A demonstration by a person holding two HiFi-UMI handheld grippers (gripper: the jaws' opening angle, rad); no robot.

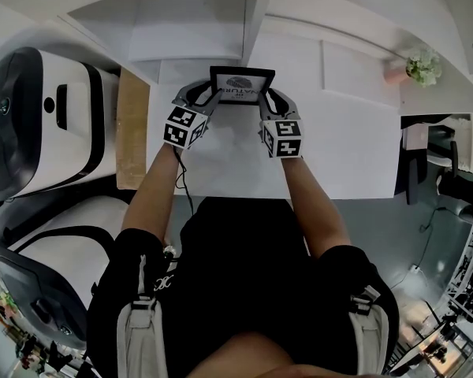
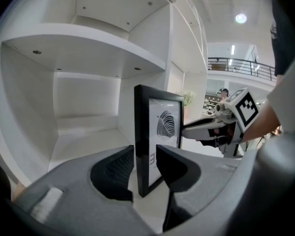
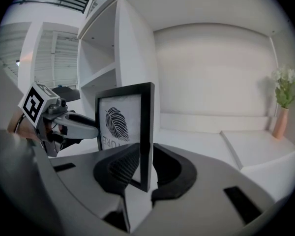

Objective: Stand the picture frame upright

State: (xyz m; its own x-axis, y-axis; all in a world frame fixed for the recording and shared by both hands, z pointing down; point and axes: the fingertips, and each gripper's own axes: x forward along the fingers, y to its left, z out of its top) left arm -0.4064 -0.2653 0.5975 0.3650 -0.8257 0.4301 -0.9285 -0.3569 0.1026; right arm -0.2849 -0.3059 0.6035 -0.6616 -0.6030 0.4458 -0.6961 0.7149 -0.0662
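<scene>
A black picture frame (image 1: pixel 242 83) with a leaf print stands upright on the white shelf surface (image 1: pixel 339 140), facing me. My left gripper (image 1: pixel 214 94) straddles the frame's left edge (image 2: pixel 146 132); in the left gripper view a small gap shows between the pads and the frame, so the jaws are open around it. My right gripper (image 1: pixel 266 95) is shut on the frame's right edge (image 3: pixel 146 132), with both pads against it. Each gripper shows in the other's view, the right gripper (image 2: pixel 221 124) and the left gripper (image 3: pixel 69 122), both level with the frame's lower half.
White shelf compartments (image 2: pixel 88 97) rise behind and to the left of the frame. A pink vase with flowers (image 1: pixel 414 68) stands at the far right of the surface. White machines (image 1: pixel 39 116) and a wooden board (image 1: pixel 132 128) lie to the left.
</scene>
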